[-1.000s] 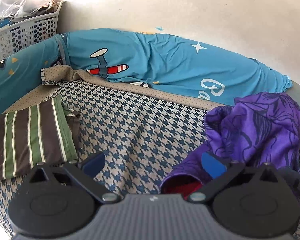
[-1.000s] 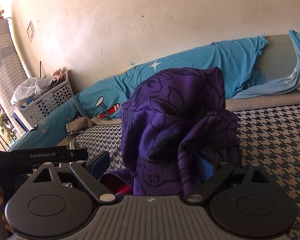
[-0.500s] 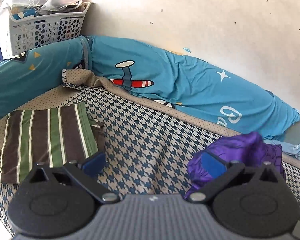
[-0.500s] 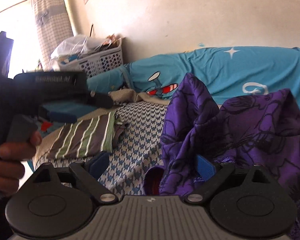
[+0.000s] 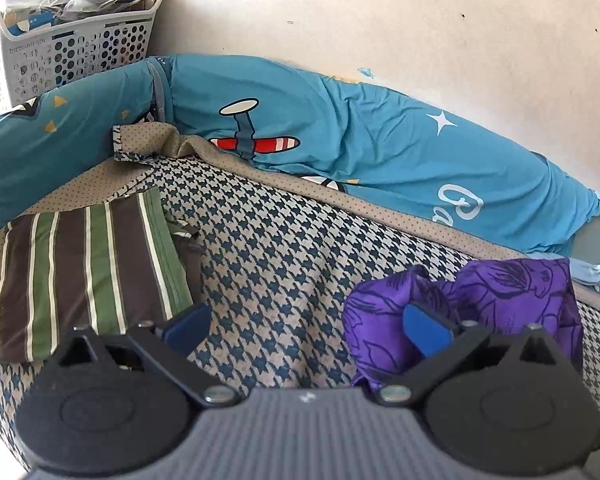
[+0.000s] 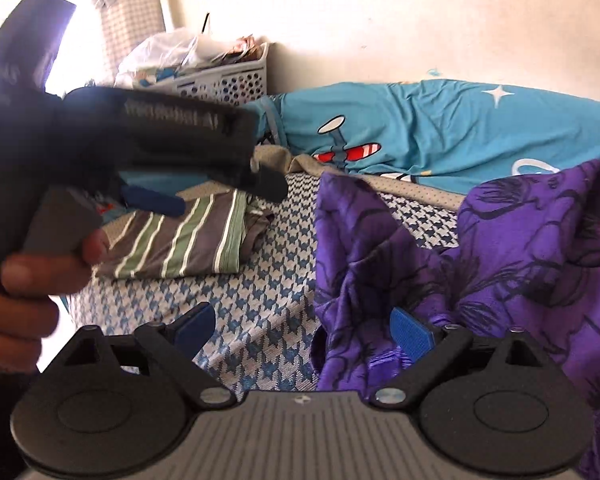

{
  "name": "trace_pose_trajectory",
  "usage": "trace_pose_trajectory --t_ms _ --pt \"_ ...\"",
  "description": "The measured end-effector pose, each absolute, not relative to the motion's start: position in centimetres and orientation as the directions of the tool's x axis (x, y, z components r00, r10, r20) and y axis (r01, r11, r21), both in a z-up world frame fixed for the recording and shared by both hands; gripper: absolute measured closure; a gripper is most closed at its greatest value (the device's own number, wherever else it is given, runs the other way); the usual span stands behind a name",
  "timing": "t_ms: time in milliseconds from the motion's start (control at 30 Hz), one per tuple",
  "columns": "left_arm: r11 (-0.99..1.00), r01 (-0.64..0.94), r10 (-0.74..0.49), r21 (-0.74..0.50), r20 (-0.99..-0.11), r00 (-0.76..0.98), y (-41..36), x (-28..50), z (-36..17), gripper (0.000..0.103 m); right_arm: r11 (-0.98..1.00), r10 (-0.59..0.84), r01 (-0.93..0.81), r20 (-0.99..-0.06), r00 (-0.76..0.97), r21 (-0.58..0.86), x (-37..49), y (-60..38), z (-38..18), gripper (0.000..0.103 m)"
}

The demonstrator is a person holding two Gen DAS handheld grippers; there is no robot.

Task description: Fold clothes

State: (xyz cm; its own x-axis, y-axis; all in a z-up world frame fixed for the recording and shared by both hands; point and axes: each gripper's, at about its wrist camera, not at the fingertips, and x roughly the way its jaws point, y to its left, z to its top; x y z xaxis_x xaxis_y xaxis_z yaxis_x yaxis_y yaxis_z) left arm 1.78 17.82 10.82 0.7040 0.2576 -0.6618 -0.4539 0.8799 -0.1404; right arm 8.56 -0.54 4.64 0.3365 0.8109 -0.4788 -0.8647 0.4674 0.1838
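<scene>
A crumpled purple floral garment [image 5: 496, 300] lies heaped on the houndstooth bedcover [image 5: 284, 248], at the right of the left wrist view. My left gripper [image 5: 306, 330] is open, its right finger [image 5: 424, 334] against the edge of the heap and nothing between the pads. A folded striped green-and-brown garment [image 5: 88, 264] lies flat at the left. In the right wrist view the purple garment [image 6: 500, 256] bunches up around the right finger of my open right gripper [image 6: 302, 330]. The left gripper [image 6: 216, 194] hovers over the striped garment [image 6: 188, 244], held by a hand [image 6: 32, 280].
A long teal cartoon-print bolster [image 5: 340, 140] runs along the wall behind the bed. A white perforated laundry basket [image 5: 72, 48] full of items stands in the back left corner. The bedcover's front edge drops off at the lower left.
The purple garment has dropped from a raised drape into a low heap. The right wrist view has swung left, and the hand-held left gripper now looms closer in it.
</scene>
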Motion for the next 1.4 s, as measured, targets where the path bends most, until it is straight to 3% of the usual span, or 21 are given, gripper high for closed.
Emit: trace_pose_trajectory --t_ms 367,767,1400 --pt "0.903 -0.428 0.292 -0.040 -0.675 0.677 13.9 1.6 10.3 0.000 0.594 0.742 -0.788 -0.488 0.460 0.162 6.4 -5.5 7.1 0.008" --pt "0.913 -0.409 0.284 -0.002 -0.715 0.639 11.2 -1.5 8.2 0.000 0.721 0.577 -0.690 -0.610 0.542 0.069 3.9 -8.1 6.6 0.008" --pt "0.942 -0.336 0.209 -0.006 -0.772 0.600 6.6 -5.0 6.0 0.000 0.910 0.374 -0.393 -0.677 0.634 0.135 3.9 -14.3 5.2 0.007"
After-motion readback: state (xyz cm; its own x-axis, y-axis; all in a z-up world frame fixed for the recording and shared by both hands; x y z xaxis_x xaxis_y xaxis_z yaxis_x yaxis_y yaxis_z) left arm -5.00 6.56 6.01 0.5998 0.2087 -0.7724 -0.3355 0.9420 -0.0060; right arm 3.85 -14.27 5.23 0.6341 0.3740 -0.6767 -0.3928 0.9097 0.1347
